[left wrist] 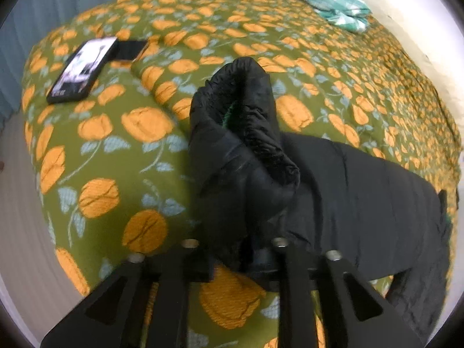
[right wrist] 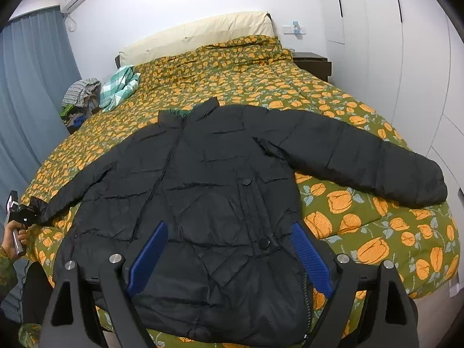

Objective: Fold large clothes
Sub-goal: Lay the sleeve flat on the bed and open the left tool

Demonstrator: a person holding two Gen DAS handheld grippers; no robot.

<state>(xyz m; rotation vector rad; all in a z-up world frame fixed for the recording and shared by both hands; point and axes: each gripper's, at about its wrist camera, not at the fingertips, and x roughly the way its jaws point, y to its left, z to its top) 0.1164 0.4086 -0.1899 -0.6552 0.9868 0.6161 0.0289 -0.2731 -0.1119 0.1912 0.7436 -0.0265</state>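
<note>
Black puffer jacket lies front-up and spread flat on the bed, collar toward the far pillow, hem at the near edge. Both sleeves still stretch outward; no fold in the body is visible. Judgement: task is at its start, with sleeves and body all left to fold.

Left tool: at the left sleeve cuff, which stands bunched up between its fingers. Fingertips are hidden by the fabric and the frame is blurred, so I cannot tell whether the pads press on the cuff or have let go. Right wrist view shows this tool at the sleeve end, held by a hand.

Right tool: jaws wide apart, holding nothing, hovering over the near hem.

Phone lies on the bed beyond the cuff.
</note>
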